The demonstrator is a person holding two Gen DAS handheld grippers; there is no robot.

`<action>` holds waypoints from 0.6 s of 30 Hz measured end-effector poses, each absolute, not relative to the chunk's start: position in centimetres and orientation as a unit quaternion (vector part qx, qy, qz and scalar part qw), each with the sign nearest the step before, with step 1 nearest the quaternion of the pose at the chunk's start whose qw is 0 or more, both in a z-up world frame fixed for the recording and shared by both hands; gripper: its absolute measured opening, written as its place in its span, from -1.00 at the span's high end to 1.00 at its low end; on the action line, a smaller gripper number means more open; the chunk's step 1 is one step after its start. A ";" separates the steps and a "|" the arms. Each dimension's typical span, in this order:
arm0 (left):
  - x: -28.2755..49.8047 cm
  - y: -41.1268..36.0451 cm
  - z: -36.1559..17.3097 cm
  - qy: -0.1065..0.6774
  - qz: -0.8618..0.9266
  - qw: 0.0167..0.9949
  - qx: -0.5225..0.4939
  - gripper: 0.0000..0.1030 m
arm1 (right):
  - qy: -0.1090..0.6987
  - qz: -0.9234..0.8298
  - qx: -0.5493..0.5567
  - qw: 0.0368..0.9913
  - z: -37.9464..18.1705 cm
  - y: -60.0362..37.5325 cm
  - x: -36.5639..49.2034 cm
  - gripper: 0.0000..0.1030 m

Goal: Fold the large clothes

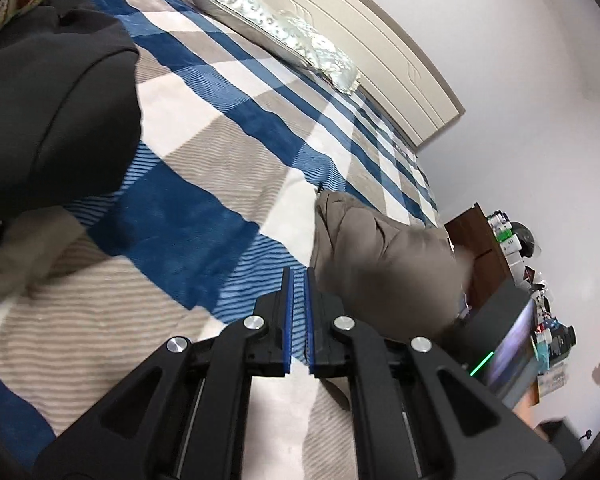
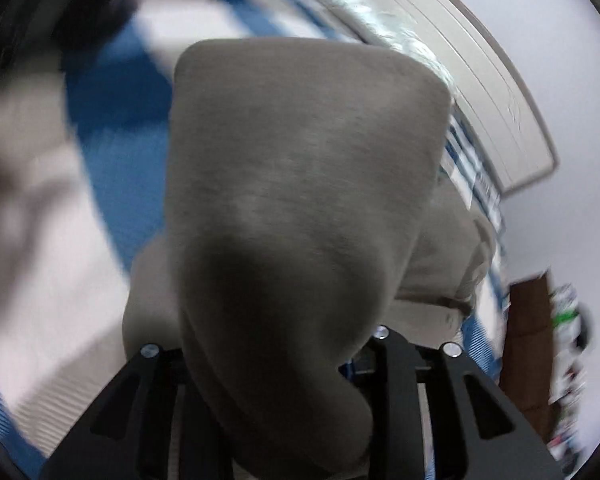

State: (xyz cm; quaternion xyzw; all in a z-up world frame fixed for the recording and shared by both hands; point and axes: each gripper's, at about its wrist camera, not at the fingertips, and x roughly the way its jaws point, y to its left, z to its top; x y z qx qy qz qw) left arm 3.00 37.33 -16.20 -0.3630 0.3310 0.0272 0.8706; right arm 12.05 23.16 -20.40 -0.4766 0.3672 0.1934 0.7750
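A grey-brown garment (image 2: 300,184) hangs over my right gripper (image 2: 284,356) and hides its fingers; it looks pinched between them and lifted above the bed. The same garment (image 1: 384,260) shows blurred at the right in the left wrist view, beside my left gripper (image 1: 299,280). The left gripper's blue-padded fingers (image 1: 287,312) stand almost together with a narrow gap and hold nothing, low over the checked bedspread (image 1: 228,148). A black garment (image 1: 52,112) lies in a heap at the left.
The bed has a blue, white and beige checked cover, a patterned pillow (image 1: 284,28) and a cream headboard (image 1: 380,48) at the far end. A brown cabinet (image 1: 480,240) with cluttered shelves stands to the right of the bed.
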 end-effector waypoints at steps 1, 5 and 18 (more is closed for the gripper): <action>3.0 37.6 -16.2 0.330 0.027 0.870 -0.365 0.92 | 0.347 0.186 -0.495 0.775 -21.6 23.2 10.7 0.35; 3.2 38.1 -16.1 0.322 0.031 0.870 -0.372 0.93 | 0.321 0.172 -0.514 0.776 -22.6 23.0 8.6 0.33; 5.8 33.8 -14.8 0.299 -0.060 0.876 -0.373 0.38 | 0.347 0.258 -0.398 0.809 -15.4 14.1 3.2 -0.73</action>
